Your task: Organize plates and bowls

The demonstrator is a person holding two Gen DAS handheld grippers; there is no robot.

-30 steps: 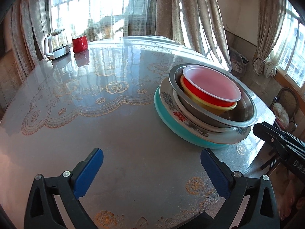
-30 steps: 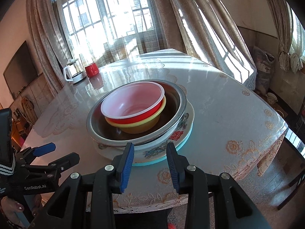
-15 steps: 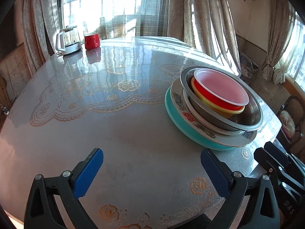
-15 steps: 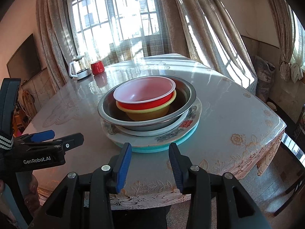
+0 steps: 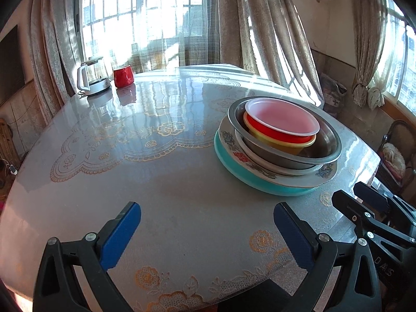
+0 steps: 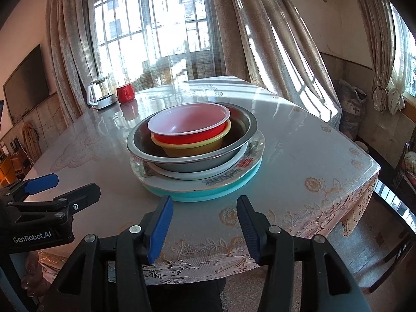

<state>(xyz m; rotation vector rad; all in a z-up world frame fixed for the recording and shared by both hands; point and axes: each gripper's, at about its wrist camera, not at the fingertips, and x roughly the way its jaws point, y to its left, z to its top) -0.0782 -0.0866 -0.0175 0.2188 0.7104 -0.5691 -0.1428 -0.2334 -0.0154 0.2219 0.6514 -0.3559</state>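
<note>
Jaws spread on both grippers; only the right wrist view shows the television (image 6: 27,83).

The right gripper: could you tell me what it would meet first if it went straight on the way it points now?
Probably the near rim of the teal plate under the stack; the right gripper is open, aimed there, though height is unclear.

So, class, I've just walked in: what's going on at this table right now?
A person holds a claw in each hand, and neither is gripping anything. The left claw and right claw are both open at the table's near edge. The dishes are nested in one stack: red bowl in yellow bowl, inside the metal basin, on a patterned plate and a teal plate.
</note>
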